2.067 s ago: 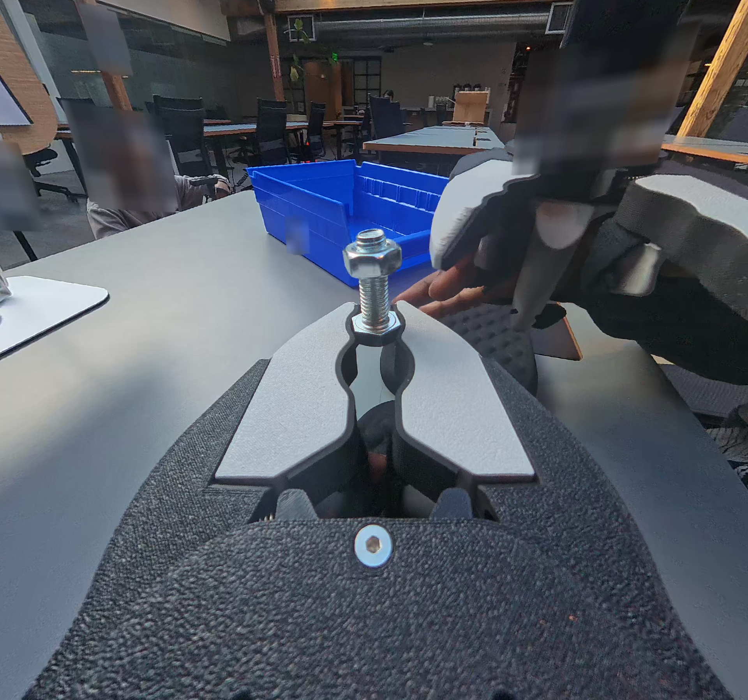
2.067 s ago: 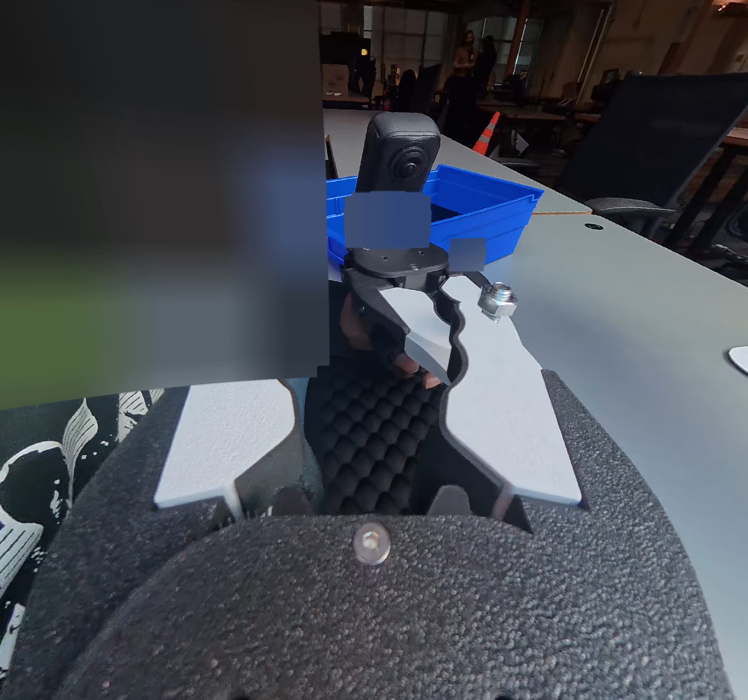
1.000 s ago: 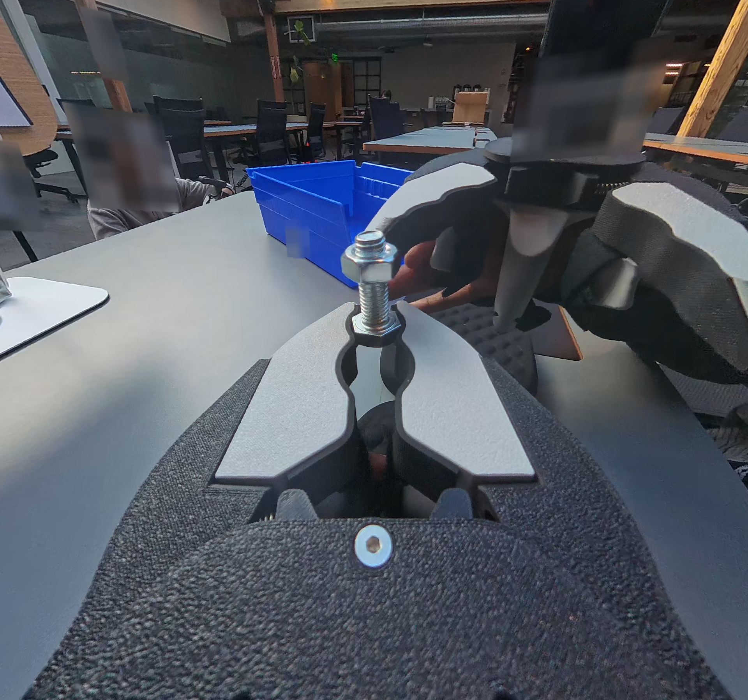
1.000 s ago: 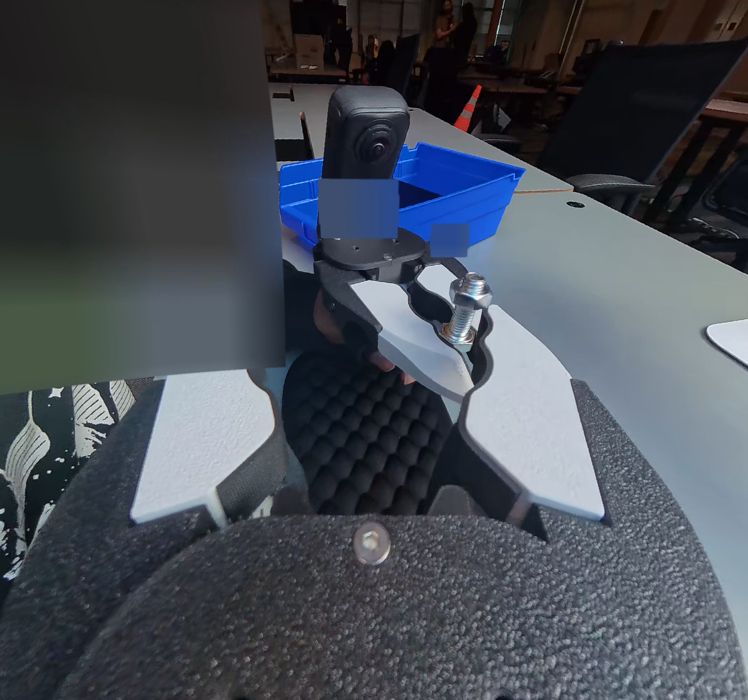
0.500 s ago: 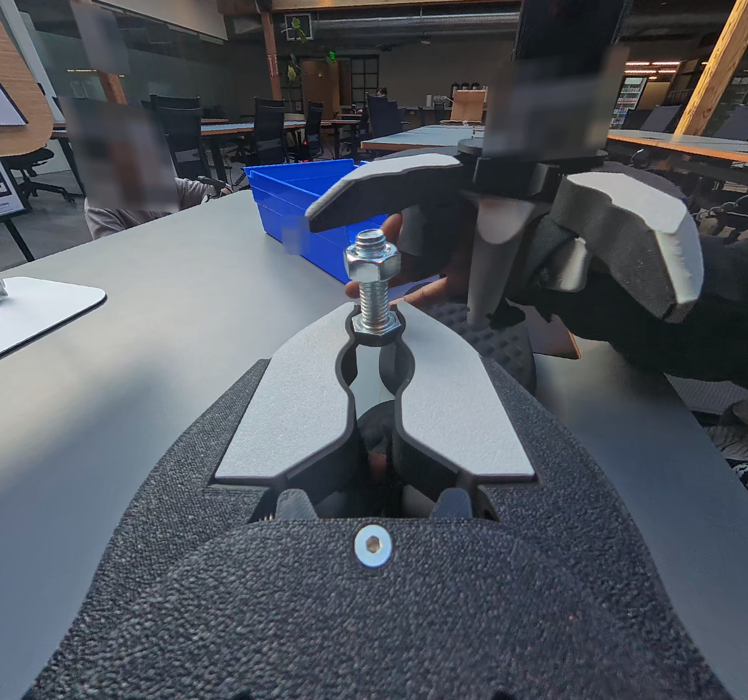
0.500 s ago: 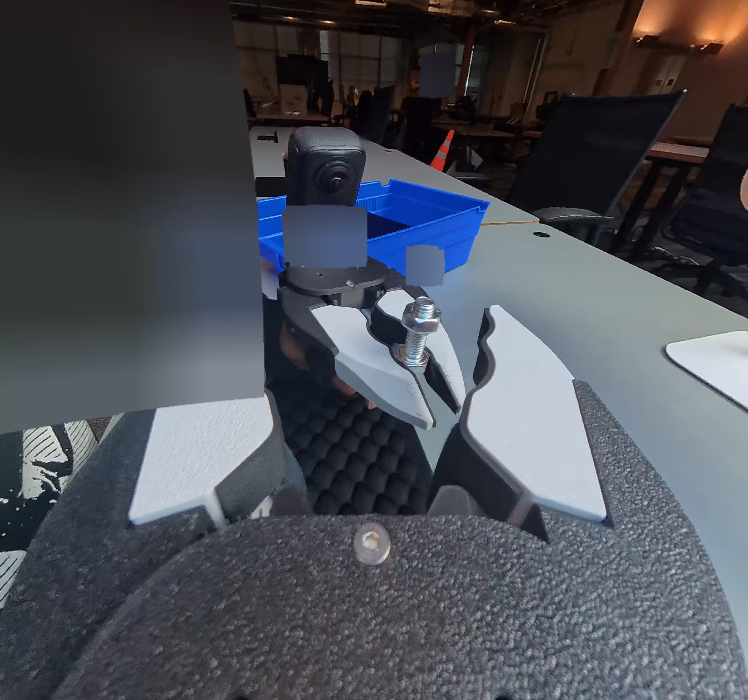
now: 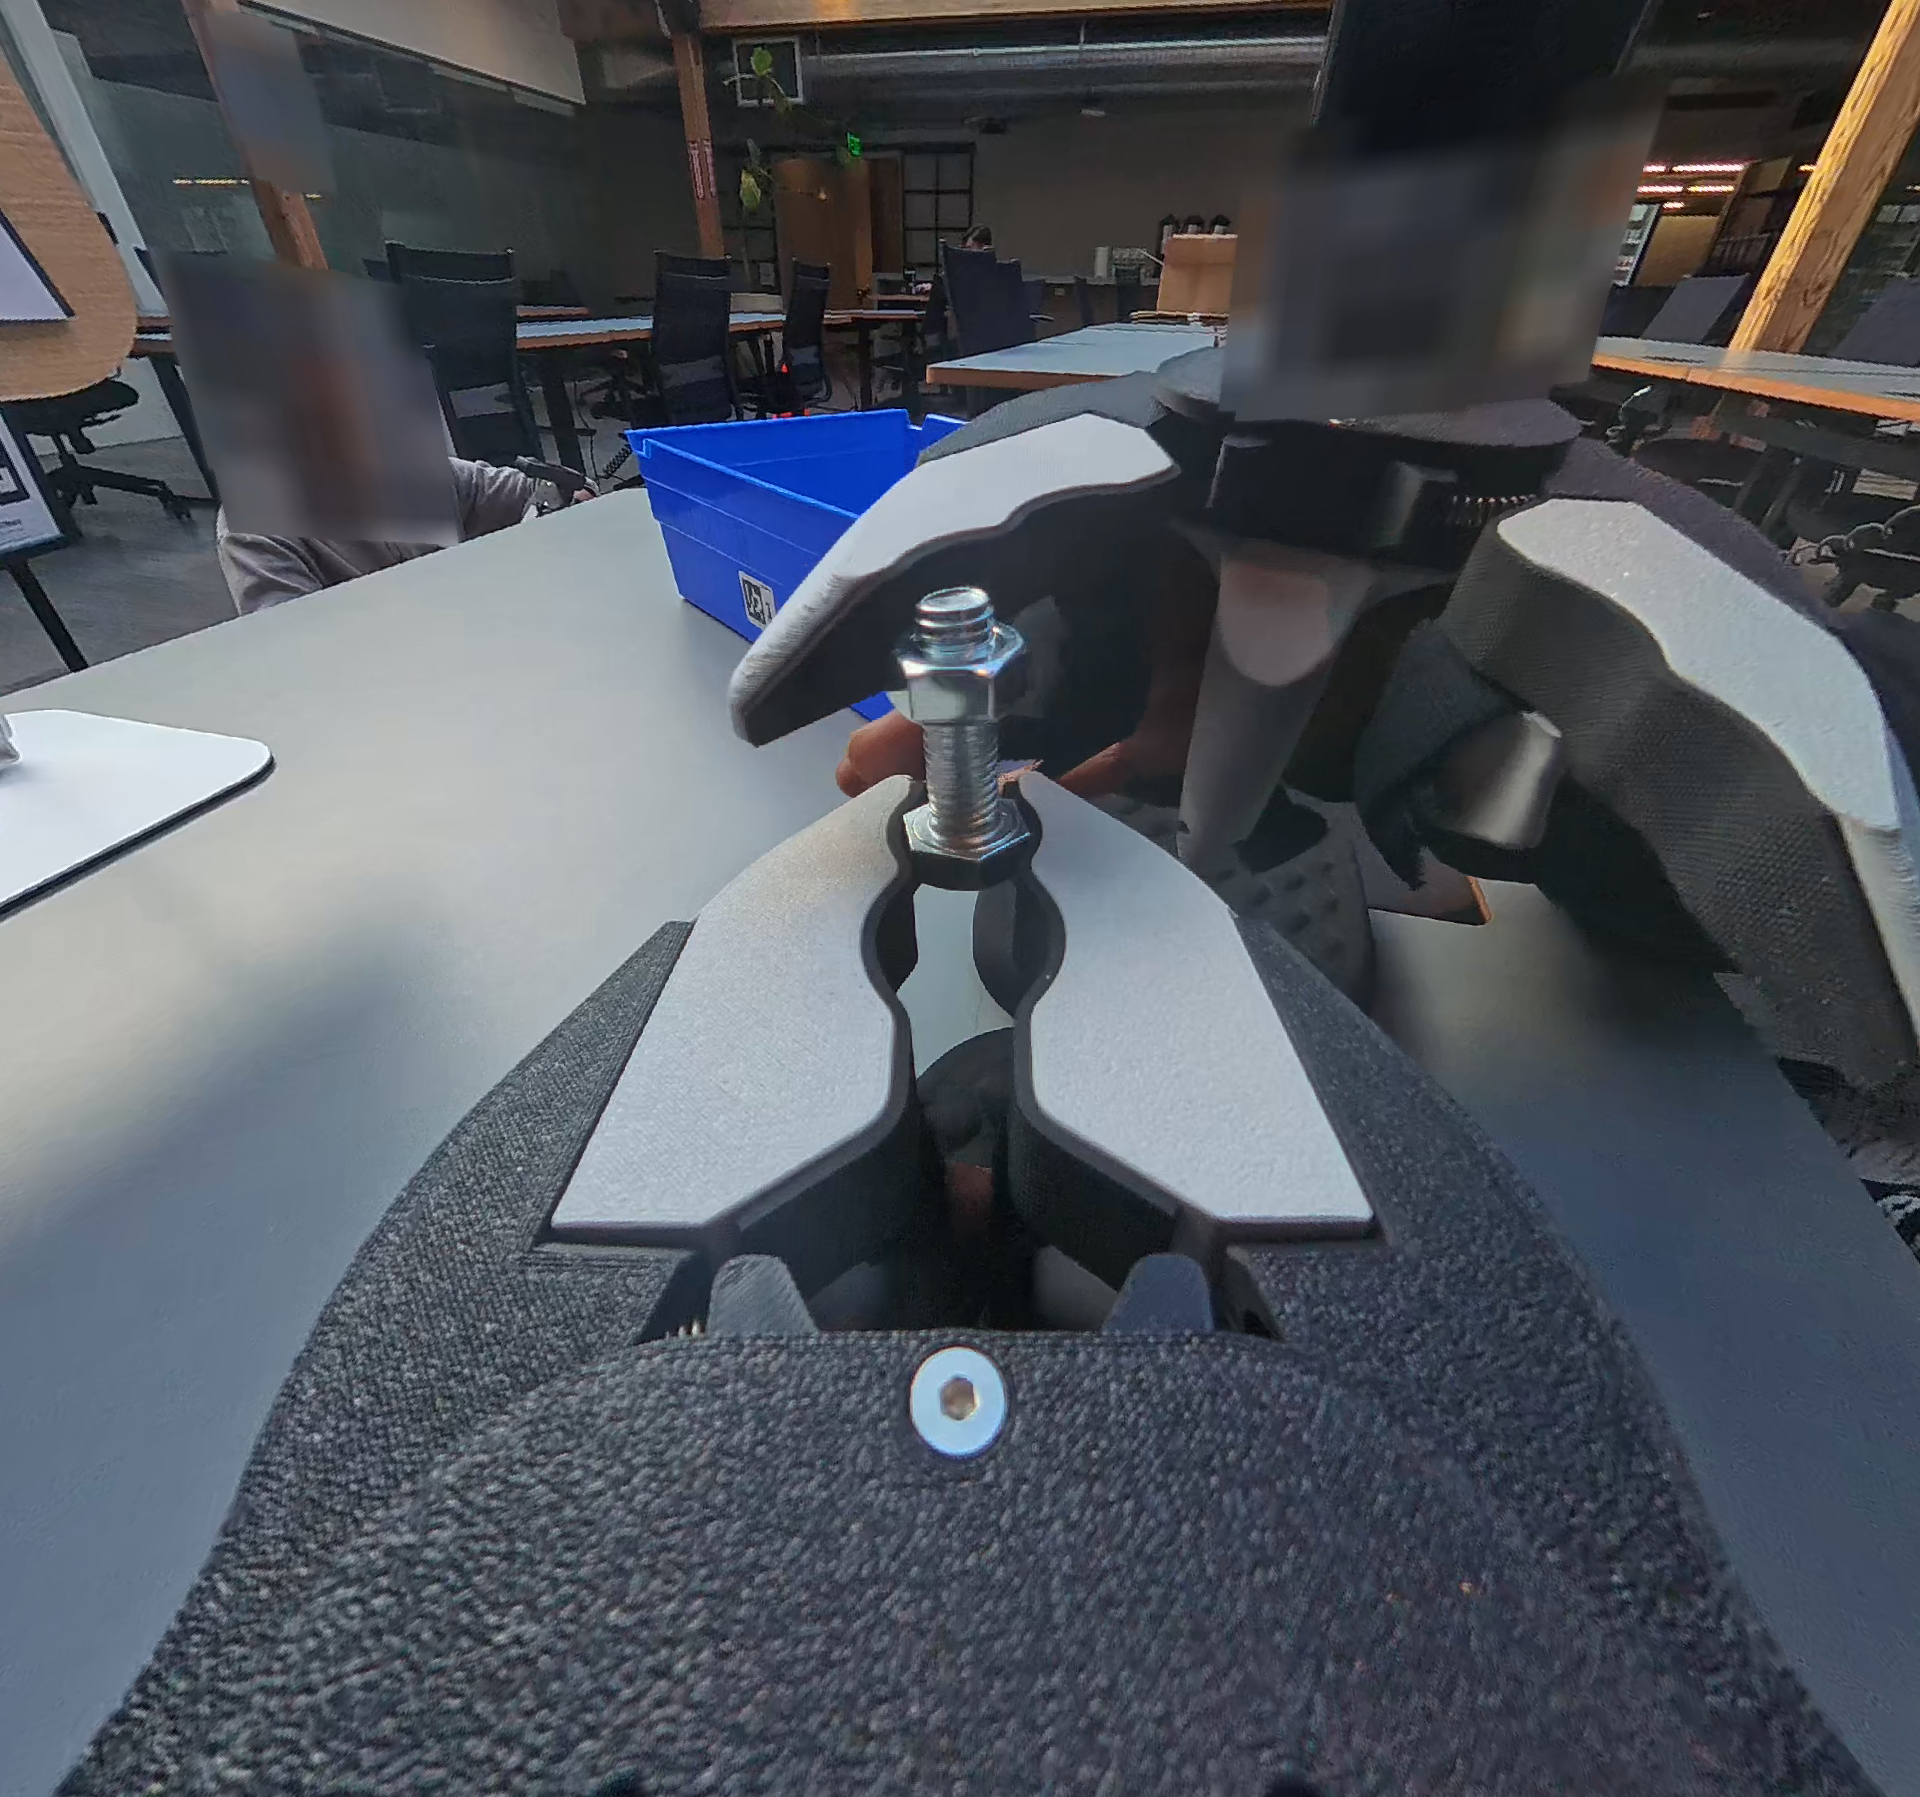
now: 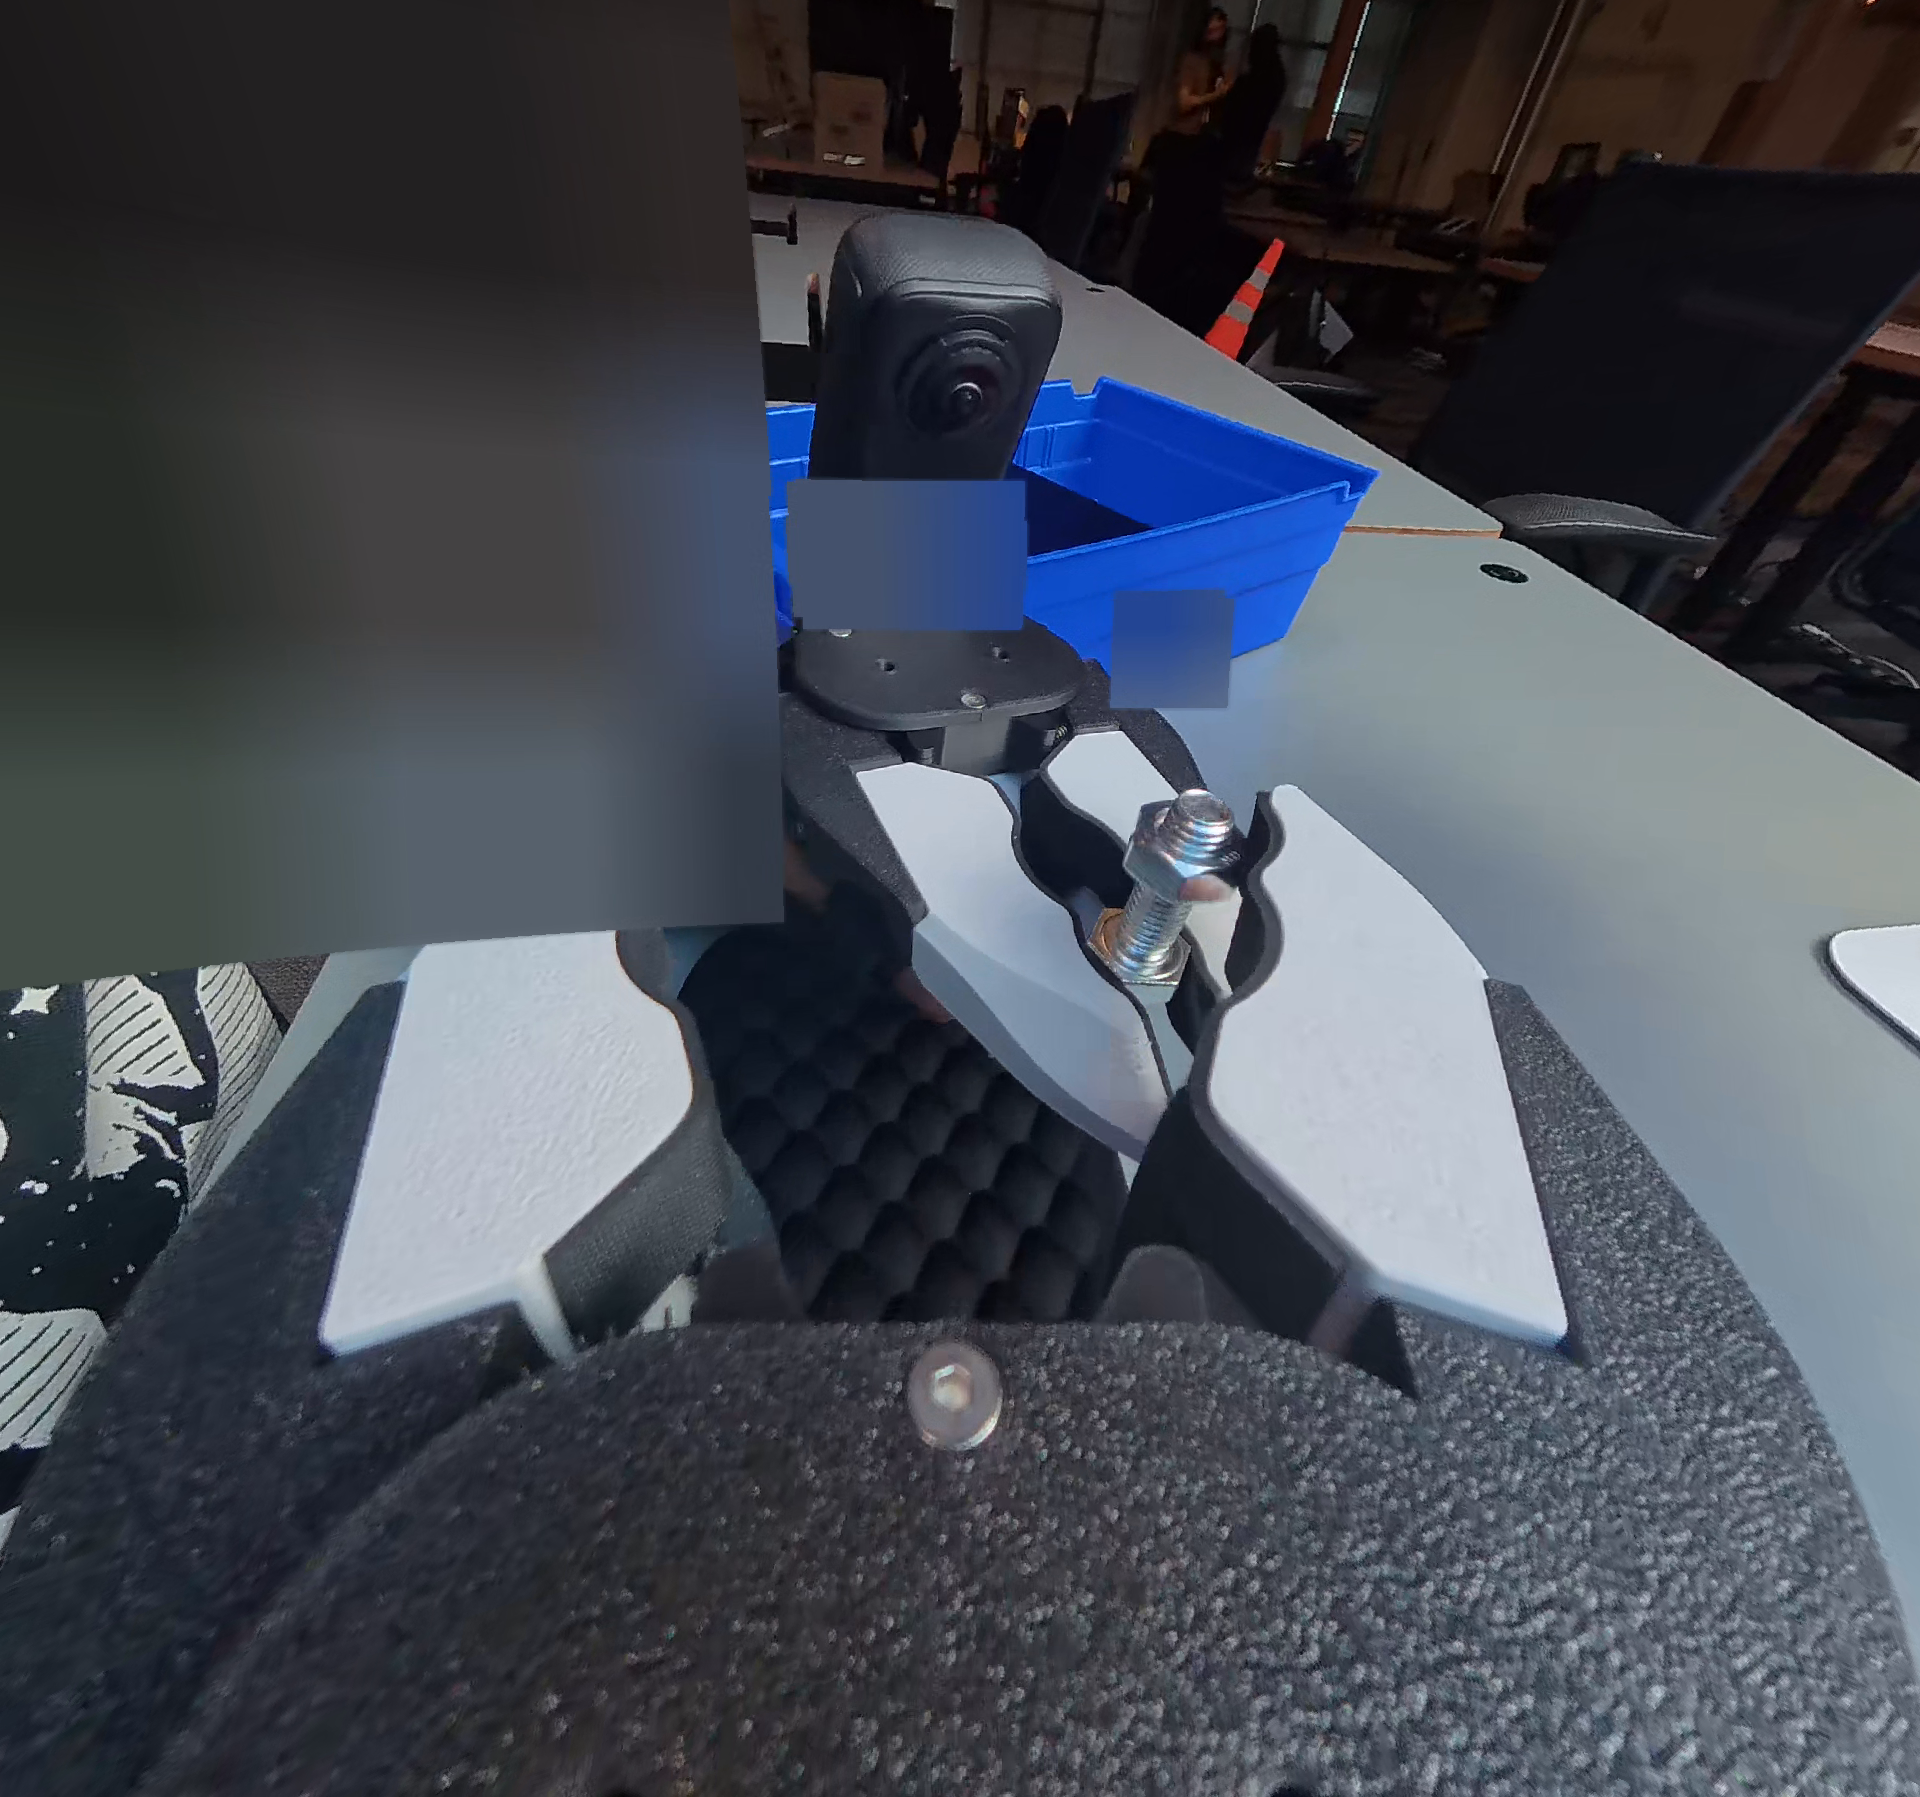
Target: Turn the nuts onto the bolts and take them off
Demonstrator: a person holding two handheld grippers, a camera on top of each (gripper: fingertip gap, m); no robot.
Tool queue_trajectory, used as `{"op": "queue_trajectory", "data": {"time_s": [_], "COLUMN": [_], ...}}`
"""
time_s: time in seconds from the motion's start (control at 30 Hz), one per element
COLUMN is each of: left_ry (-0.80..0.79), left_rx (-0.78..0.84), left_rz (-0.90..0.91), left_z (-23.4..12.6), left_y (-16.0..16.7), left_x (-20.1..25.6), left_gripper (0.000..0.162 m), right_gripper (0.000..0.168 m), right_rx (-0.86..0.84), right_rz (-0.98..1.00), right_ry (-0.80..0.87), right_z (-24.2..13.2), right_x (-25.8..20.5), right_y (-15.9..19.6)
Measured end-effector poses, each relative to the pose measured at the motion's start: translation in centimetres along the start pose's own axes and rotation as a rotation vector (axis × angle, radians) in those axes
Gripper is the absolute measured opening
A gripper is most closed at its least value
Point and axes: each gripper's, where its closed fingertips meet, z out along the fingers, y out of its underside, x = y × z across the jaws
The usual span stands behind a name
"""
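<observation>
- The bolt stands upright, head pinched in the closed tips of the left gripper above the grey table.
- The nut sits near the thread's top.
- The right gripper gapes wide, one finger just beside the nut, nothing held.
- The blue bin waits behind.

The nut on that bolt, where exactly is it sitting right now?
In the left wrist view the nut sits near the top of the upright bolt, whose head is clamped in the left gripper. The open right gripper reaches around it.
</observation>
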Motion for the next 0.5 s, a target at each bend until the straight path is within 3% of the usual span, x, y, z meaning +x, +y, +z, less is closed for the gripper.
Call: {"op": "queue_trajectory", "data": {"time_s": [0.3,0.5], "left_ry": [-0.006,-0.009], "left_rx": [0.004,0.003], "left_rz": [-0.001,0.000], "left_z": [-0.1,-0.1], "left_y": [-0.1,-0.1], "left_x": [-0.1,-0.1], "left_gripper": [0.014,0.014], "right_gripper": [0.098,0.075], "right_rx": [0.016,0.027], "right_rz": [0.028,0.023], "right_ry": [0.047,-0.006], "right_z": [-2.0,-2.8], "right_x": [-0.6,-2.1], "right_y": [0.0,-0.3]}}
